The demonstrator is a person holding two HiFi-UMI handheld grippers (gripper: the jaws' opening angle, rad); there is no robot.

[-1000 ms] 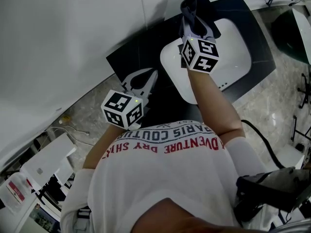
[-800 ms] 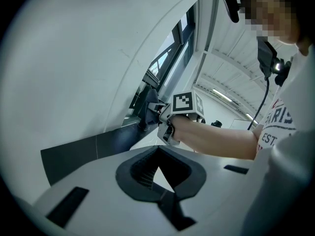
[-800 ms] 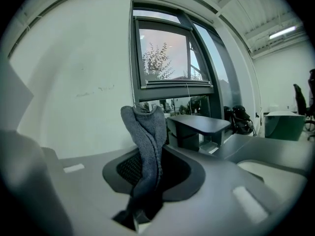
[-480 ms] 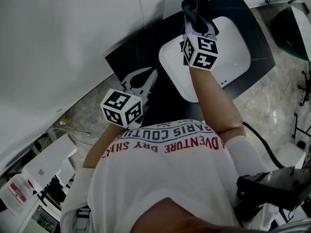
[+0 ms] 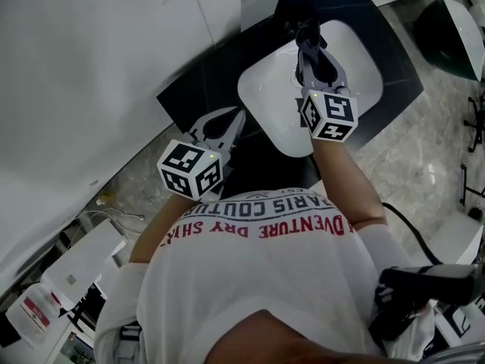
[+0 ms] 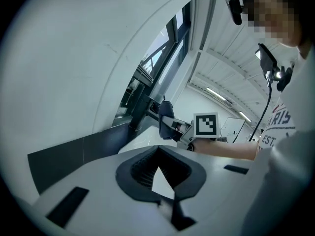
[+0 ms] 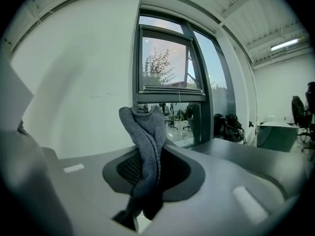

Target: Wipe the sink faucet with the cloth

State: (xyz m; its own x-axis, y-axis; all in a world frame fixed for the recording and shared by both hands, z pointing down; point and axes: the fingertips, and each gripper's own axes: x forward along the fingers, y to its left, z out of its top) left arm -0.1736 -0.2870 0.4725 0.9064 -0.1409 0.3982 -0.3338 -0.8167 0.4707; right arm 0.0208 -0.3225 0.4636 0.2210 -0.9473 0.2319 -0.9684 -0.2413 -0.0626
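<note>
Shifted right and back toward the body since a second ago: right gripper (image 5: 307, 36), cube and all, now out over the sink (image 5: 356, 59). Held its spot over the dark counter (image 5: 198, 89) the whole while: left gripper (image 5: 236, 120).

Count time. Two grippers, two marker cubes, one apiece. One cloth (image 7: 145, 132), one faucet (image 6: 137, 109), one sink.

Right jaws clamped on the cloth: grey knit, bunched, standing up past the fingertips, tail hanging down through the hollow between the pads. Left jaws pressed together, gripping nothing, just a sliver of white showing through the hollow.

On to containers: only the sink, a white basin sunk in the counter. Above it, right gripper and cloth. Inside it, white wall and floor as far as visible.

Now the hard-to-read bits. From the head view, faucet lost under the dark cloth and the gripper's nose at the basin's far edge. From the left gripper view, a dark post by the window with a spout reaching toward the cloth; touching or just short, cannot tell. Near rim of the sink cut off behind the right arm. Lower half of the head view blocked by a white shirt (image 5: 258, 279).
</note>
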